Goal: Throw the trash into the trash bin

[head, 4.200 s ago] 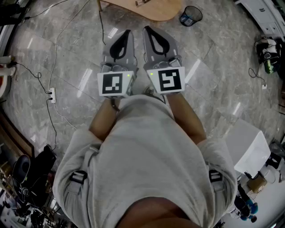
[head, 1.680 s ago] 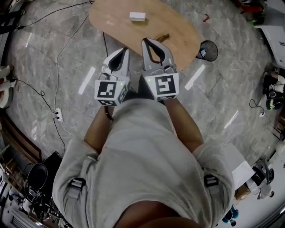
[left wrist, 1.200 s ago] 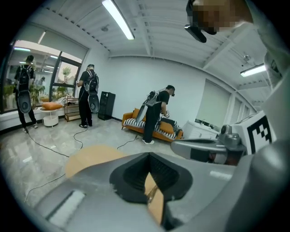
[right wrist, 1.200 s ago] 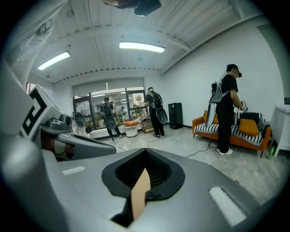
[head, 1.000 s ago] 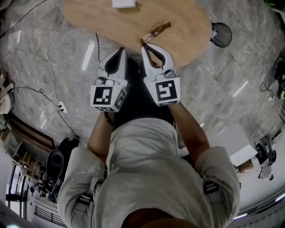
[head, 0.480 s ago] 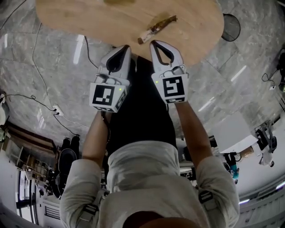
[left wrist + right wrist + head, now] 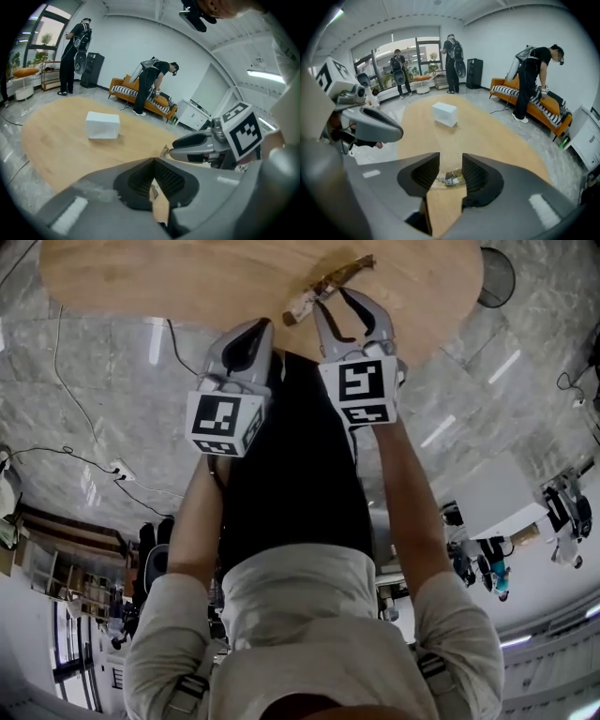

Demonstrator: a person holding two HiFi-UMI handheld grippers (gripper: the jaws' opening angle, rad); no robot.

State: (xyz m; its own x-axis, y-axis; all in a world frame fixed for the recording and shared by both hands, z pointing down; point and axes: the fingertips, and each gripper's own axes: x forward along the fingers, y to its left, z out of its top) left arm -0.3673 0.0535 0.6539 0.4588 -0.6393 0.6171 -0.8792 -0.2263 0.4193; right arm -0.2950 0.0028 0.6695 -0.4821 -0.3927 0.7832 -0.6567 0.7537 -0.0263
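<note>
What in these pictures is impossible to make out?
Wrapper: its print is too small and blurred in the right gripper view.
Trash bin: in the head view, too small and dark to see inside.
White box: lies outside the head view, past its top edge.

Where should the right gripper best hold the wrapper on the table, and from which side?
Take the wrapper at its middle, coming steeply down from the near edge of the table. It is long, thin and lies flat, so the ends would probably slip. The right gripper, whose jaws have just been opening, has it between them, not gripped.
</note>
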